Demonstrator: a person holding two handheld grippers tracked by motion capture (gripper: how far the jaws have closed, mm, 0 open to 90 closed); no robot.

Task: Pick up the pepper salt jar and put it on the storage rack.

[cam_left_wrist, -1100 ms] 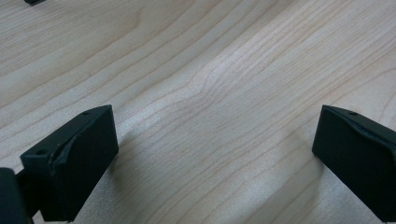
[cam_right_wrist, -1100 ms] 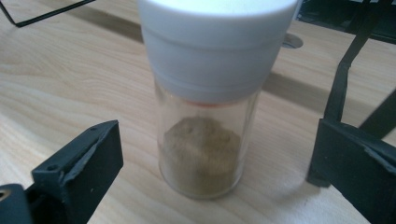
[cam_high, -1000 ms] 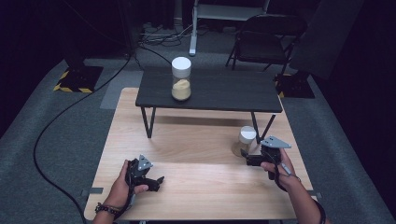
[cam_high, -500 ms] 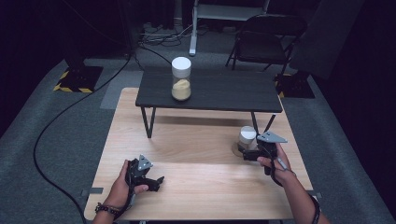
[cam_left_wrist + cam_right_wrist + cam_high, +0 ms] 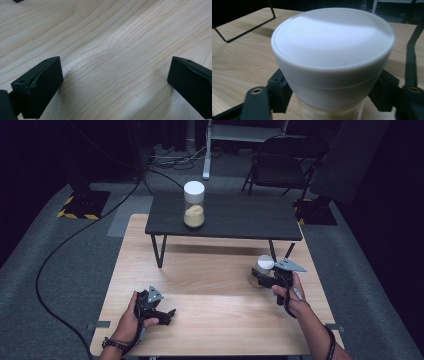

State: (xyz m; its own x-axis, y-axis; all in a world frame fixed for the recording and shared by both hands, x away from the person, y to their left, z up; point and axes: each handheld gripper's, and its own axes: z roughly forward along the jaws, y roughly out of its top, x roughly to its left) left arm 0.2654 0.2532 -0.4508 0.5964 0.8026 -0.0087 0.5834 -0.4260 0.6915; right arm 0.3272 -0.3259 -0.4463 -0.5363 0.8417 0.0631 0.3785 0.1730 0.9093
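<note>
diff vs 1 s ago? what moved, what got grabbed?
The right gripper moved in on the small white-lidded jar; its jaws have just been closing and now clamp the jar below the lid. The left gripper rests open on the wooden table as before. The tall jar on the black stand is unmoved.

Two jars (image 5: 194, 204) (image 5: 263, 270), two grippers (image 5: 169, 314) (image 5: 258, 279)

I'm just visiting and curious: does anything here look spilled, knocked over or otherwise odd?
Nothing stands out. The tall jar stands upright on the black side table, and the white-lidded jar stands upright on the wooden table, clamped by the right gripper. No spills.
</note>
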